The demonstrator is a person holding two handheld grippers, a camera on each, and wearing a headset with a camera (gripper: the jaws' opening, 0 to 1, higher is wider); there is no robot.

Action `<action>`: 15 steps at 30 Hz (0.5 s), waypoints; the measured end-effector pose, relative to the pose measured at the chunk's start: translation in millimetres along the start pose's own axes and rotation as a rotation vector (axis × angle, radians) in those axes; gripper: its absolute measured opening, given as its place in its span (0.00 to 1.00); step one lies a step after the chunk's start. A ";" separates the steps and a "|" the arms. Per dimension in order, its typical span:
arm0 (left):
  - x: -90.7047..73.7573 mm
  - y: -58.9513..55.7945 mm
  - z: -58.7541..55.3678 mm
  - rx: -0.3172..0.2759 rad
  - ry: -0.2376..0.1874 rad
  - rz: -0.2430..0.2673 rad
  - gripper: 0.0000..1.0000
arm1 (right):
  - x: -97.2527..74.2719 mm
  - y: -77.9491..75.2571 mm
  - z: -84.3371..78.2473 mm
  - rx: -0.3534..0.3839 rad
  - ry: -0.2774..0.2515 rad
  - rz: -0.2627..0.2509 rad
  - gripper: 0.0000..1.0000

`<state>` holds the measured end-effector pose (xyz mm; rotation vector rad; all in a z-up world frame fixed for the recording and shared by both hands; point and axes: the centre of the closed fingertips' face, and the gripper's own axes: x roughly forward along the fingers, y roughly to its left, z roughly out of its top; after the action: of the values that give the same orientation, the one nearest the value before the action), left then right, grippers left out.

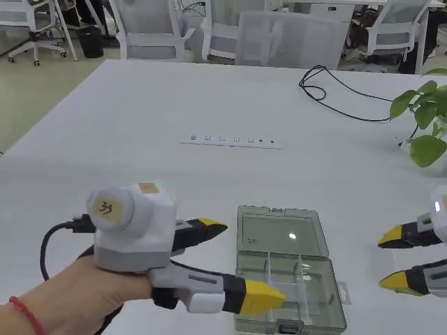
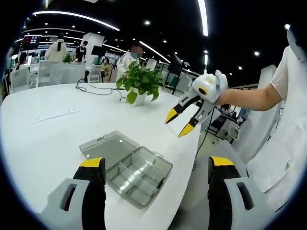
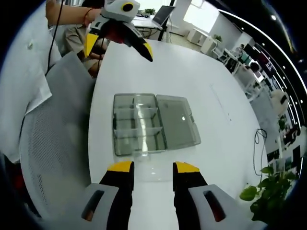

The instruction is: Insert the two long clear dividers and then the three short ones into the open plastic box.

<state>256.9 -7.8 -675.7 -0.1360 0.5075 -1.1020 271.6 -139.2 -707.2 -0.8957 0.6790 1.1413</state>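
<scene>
The clear plastic box [image 1: 288, 293] lies open near the table's front edge, its lid [image 1: 281, 230] flat on the far side. Clear dividers [image 3: 136, 123] stand in its base and split it into compartments. My left gripper [image 1: 237, 262] hovers just left of the box, jaws wide open and holding nothing. On the box's other side, my right gripper [image 1: 391, 259] is open too. In the right gripper view, the box [image 3: 153, 122] lies ahead of the right gripper [image 3: 152, 167], and a faint clear piece [image 3: 151, 168] seems to lie on the table between its jaws. The left gripper view shows the box [image 2: 127, 165] and the right gripper [image 2: 184, 122].
A white power strip [image 1: 230, 140] lies mid-table. A black cable [image 1: 335, 91] loops at the back right, near a potted plant [image 1: 422, 118]. Office chairs [image 1: 150, 28] stand beyond the far edge. A mesh chair [image 3: 53, 134] is close to the table's near side.
</scene>
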 end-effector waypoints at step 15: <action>26.0 -21.1 25.6 -0.189 -0.053 -0.060 0.73 | -8.9 9.9 70.8 -0.098 -0.068 -0.056 0.33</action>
<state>260.5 -43.9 -654.3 -0.3470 0.5625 -1.1043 260.5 -80.2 -667.4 -0.9489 0.5423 1.1576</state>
